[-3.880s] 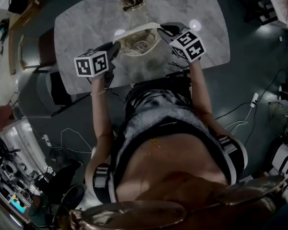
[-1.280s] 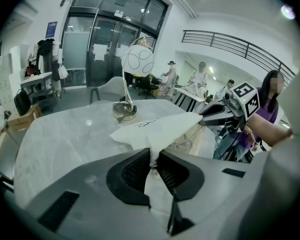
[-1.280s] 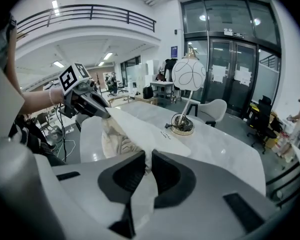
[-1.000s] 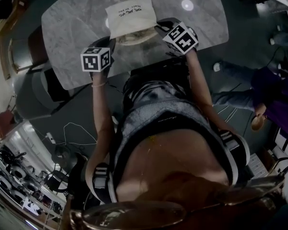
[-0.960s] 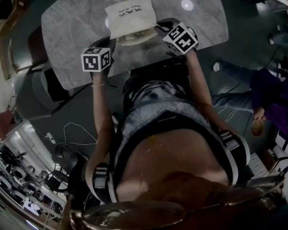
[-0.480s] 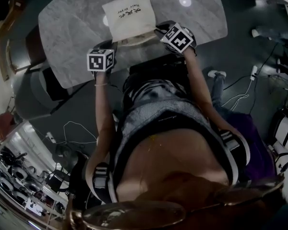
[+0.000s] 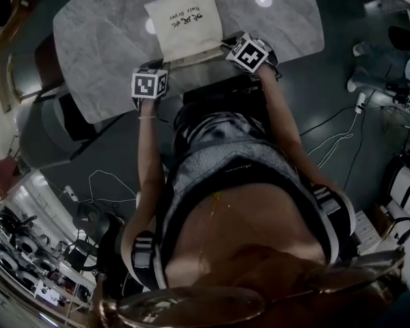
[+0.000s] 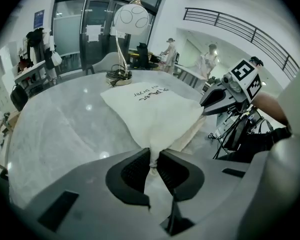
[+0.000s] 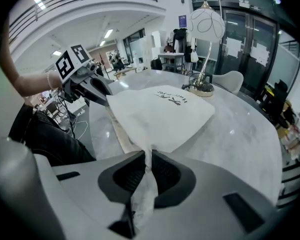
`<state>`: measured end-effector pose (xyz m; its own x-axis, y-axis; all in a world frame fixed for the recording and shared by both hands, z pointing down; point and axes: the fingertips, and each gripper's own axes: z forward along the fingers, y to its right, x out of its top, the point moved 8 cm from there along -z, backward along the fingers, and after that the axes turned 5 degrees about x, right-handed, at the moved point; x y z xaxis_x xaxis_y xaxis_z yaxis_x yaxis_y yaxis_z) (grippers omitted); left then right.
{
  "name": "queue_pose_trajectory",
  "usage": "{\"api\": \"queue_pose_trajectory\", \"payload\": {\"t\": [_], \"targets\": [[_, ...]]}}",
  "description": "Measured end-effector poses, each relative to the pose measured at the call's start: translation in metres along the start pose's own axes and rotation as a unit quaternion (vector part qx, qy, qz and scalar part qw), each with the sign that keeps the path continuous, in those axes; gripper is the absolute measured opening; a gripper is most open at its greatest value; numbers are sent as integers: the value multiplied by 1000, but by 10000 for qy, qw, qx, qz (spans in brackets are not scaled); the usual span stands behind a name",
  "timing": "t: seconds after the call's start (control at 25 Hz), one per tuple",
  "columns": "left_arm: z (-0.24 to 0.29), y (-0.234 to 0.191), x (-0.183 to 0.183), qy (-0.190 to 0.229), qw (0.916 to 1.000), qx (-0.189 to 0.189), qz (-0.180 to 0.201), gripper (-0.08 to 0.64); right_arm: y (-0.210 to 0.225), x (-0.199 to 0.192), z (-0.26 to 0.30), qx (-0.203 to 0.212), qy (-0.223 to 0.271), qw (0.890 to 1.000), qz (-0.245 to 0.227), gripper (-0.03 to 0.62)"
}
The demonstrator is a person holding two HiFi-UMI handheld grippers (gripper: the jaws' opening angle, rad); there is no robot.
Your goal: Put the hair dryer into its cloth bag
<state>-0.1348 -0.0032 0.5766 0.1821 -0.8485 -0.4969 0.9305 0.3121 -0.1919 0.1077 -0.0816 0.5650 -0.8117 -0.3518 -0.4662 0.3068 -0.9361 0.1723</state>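
Cloth bag laid on marble table, at 12 o'clock of grippers. Mouth corners pinched by left gripper and right gripper, jaws clamped on fabric, so opening is held taut (hair dryer unseen, presumably inside).

Matt cream cloth bag on glossy marble table.

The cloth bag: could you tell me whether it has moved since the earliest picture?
Yes. The cloth bag has dropped from mouth-up to lying flat on the table, stretched toward its far edge.
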Motion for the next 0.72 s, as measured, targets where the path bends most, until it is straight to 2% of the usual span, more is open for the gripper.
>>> {"api": "queue_pose_trajectory", "payload": {"t": [0.52,0.72], "targets": [[32,-6,-21,-588,9978,156,250,41,-1,-16,36,283,-515,9983,39,91],[42,-8,-27,-742,9970,136,177,41,-1,-20,47,386,-613,9973,68,92]]}}
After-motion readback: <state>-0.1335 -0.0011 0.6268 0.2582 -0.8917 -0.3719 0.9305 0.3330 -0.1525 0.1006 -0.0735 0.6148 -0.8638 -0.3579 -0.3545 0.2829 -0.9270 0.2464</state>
